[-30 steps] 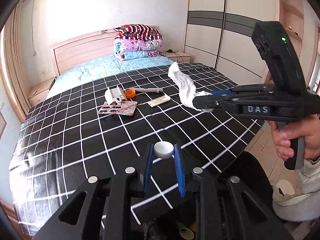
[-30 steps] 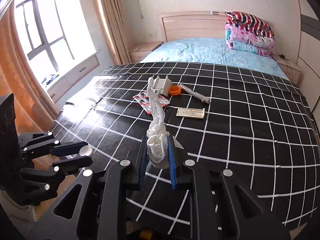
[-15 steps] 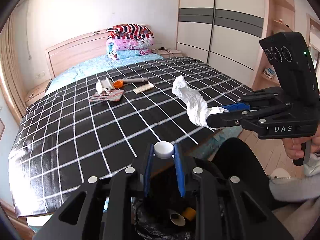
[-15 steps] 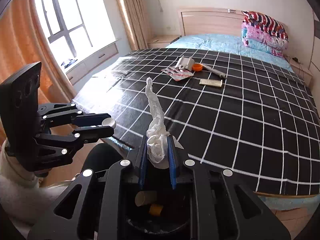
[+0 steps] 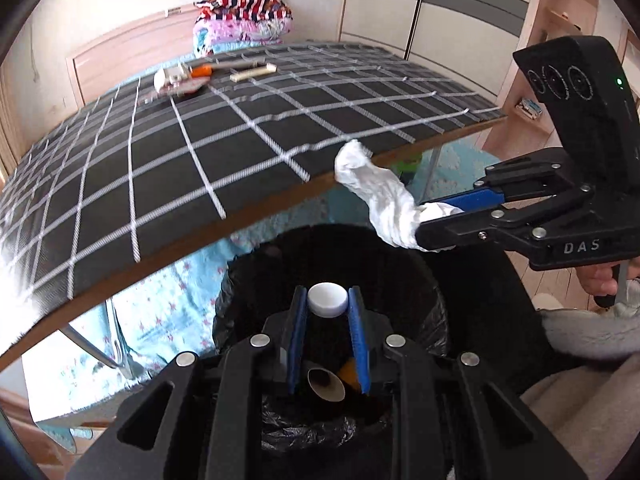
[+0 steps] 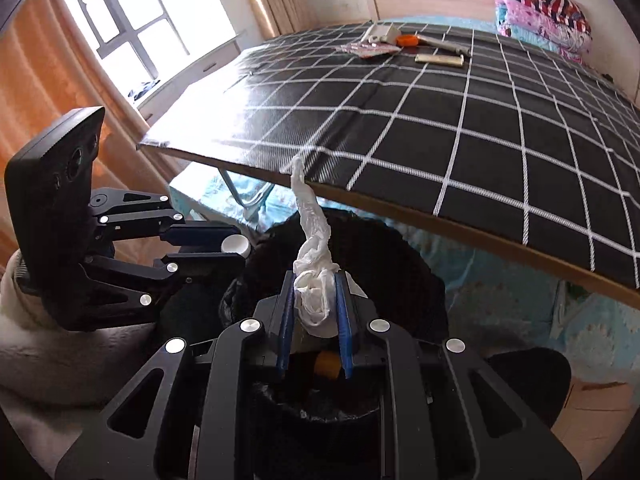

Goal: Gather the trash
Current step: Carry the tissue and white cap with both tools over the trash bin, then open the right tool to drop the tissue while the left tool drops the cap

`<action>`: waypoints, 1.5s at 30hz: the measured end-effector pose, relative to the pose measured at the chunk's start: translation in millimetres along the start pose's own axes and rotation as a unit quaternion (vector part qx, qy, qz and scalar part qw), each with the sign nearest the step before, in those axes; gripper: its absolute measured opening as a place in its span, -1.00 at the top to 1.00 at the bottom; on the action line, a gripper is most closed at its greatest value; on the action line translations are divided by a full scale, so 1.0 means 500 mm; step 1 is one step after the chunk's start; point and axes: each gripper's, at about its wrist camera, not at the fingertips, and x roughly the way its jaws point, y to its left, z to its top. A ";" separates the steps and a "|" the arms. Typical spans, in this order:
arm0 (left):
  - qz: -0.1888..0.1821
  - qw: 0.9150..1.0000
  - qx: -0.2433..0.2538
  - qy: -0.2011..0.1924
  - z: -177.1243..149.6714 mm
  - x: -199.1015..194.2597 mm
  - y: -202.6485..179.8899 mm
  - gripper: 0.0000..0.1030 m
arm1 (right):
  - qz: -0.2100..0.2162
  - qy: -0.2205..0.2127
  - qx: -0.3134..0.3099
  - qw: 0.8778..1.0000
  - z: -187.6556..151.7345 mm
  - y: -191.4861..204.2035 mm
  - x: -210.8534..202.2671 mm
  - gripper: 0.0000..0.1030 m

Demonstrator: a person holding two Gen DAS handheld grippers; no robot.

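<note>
My left gripper (image 5: 327, 301) is shut on a white bottle cap (image 5: 327, 299) and holds it over the black-lined trash bin (image 5: 424, 280). My right gripper (image 6: 313, 286) is shut on a crumpled white tissue (image 6: 314, 240), also over the bin (image 6: 400, 248). The tissue (image 5: 380, 196) and right gripper (image 5: 440, 220) show in the left wrist view; the left gripper (image 6: 236, 246) with the cap (image 6: 235, 244) shows in the right wrist view. A cardboard tube (image 5: 325, 384) and an orange item (image 5: 349, 372) lie in the bin.
The table with the black checked cloth (image 5: 200, 140) stands just beyond the bin, its edge close above it. At its far side lie a blister pack (image 6: 368, 50), a white box (image 6: 382, 34), an orange cap (image 6: 408, 40), a grey tube (image 6: 444, 45) and a beige strip (image 6: 439, 60).
Both grippers have drawn back from over the table and dropped below its edge to above the bin, each still holding its item.
</note>
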 end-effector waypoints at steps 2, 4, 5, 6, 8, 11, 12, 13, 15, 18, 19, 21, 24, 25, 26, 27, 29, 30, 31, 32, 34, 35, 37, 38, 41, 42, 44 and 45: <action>-0.002 1.000 -0.004 0.015 -0.009 0.025 0.006 0.60 | 0.001 0.016 0.004 1.000 -0.010 -0.007 0.022 0.62; -0.004 0.999 -0.012 0.031 -0.019 0.050 0.013 0.60 | 0.002 0.033 0.011 0.999 -0.021 -0.013 0.045 0.62; -0.004 0.999 -0.014 0.039 -0.023 0.064 0.017 0.60 | 0.003 0.040 0.012 0.999 -0.026 -0.016 0.057 0.62; -0.005 0.999 -0.017 0.048 -0.026 0.081 0.022 0.60 | 0.003 0.049 0.014 0.999 -0.032 -0.018 0.071 0.62; -0.006 0.998 -0.020 0.062 -0.035 0.103 0.023 0.60 | 0.000 0.067 0.016 0.998 -0.045 -0.022 0.099 0.62; 0.001 0.996 -0.023 0.083 -0.047 0.137 0.029 0.60 | 0.002 0.095 0.026 0.995 -0.062 -0.035 0.139 0.62; 0.002 0.996 -0.025 0.089 -0.051 0.147 0.031 0.60 | 0.003 0.101 0.028 0.994 -0.062 -0.037 0.148 0.62; 0.003 0.995 -0.026 0.094 -0.052 0.156 0.034 0.60 | 0.003 0.107 0.031 0.994 -0.066 -0.040 0.156 0.62; 0.005 0.994 -0.028 0.103 -0.058 0.170 0.036 0.60 | 0.004 0.115 0.036 0.993 -0.074 -0.043 0.170 0.62; 0.004 0.993 -0.033 0.114 -0.066 0.191 0.040 0.60 | 0.005 0.127 0.044 0.991 -0.083 -0.051 0.187 0.61; 0.004 0.993 -0.035 0.117 -0.068 0.198 0.044 0.60 | 0.005 0.131 0.046 0.990 -0.086 -0.052 0.193 0.61; 0.003 0.992 -0.038 0.120 -0.070 0.205 0.045 0.60 | 0.006 0.137 0.048 0.989 -0.087 -0.049 0.200 0.61; 0.001 0.992 -0.037 0.124 -0.068 0.216 0.043 0.60 | 0.006 0.144 0.053 0.988 -0.094 -0.055 0.213 0.59; 0.001 0.991 -0.037 0.125 -0.068 0.219 0.043 0.60 | 0.007 0.145 0.055 0.988 -0.095 -0.056 0.216 0.56; 0.001 0.991 -0.037 0.126 -0.067 0.220 0.043 0.60 | 0.006 0.146 0.056 0.988 -0.096 -0.057 0.219 0.54; 0.001 0.991 -0.037 0.126 -0.066 0.221 0.043 0.60 | 0.006 0.146 0.057 0.988 -0.098 -0.058 0.222 0.54; 0.000 0.991 -0.038 0.128 -0.067 0.222 0.043 0.60 | 0.008 0.148 0.059 0.987 -0.100 -0.058 0.224 0.49; 0.000 0.991 -0.038 0.129 -0.067 0.221 0.042 0.60 | 0.007 0.149 0.059 0.987 -0.101 -0.060 0.225 0.48; 0.000 0.991 -0.038 0.129 -0.067 0.221 0.043 0.57 | 0.006 0.150 0.060 0.987 -0.102 -0.061 0.226 0.46; 0.000 0.991 -0.039 0.127 -0.066 0.219 0.043 0.57 | 0.006 0.149 0.062 0.987 -0.102 -0.063 0.224 0.42; 0.000 0.991 -0.041 0.124 -0.064 0.213 0.044 0.57 | 0.007 0.146 0.064 0.987 -0.100 -0.065 0.224 0.35; 0.000 0.992 -0.041 0.122 -0.064 0.210 0.044 0.57 | 0.006 0.144 0.064 0.988 -0.099 -0.065 0.221 0.32; 0.002 0.992 -0.041 0.118 -0.063 0.202 0.045 0.57 | 0.005 0.140 0.063 0.988 -0.097 -0.064 0.218 0.27; 0.001 0.993 -0.041 0.115 -0.062 0.198 0.045 0.57 | 0.005 0.139 0.063 0.988 -0.097 -0.065 0.215 0.26; 0.003 0.993 -0.043 0.110 -0.061 0.185 0.046 0.50 | 0.004 0.136 0.060 0.989 -0.095 -0.062 0.205 0.25; 0.004 0.993 -0.043 0.108 -0.060 0.181 0.046 0.47 | 0.003 0.134 0.059 0.989 -0.094 -0.062 0.201 0.23; 0.004 0.994 -0.045 0.102 -0.057 0.171 0.046 0.40 | 0.000 0.130 0.057 0.990 -0.088 -0.061 0.195 0.23; 0.004 0.994 -0.046 0.097 -0.055 0.165 0.046 0.34 | -0.001 0.127 0.056 0.990 -0.087 -0.058 0.190 0.23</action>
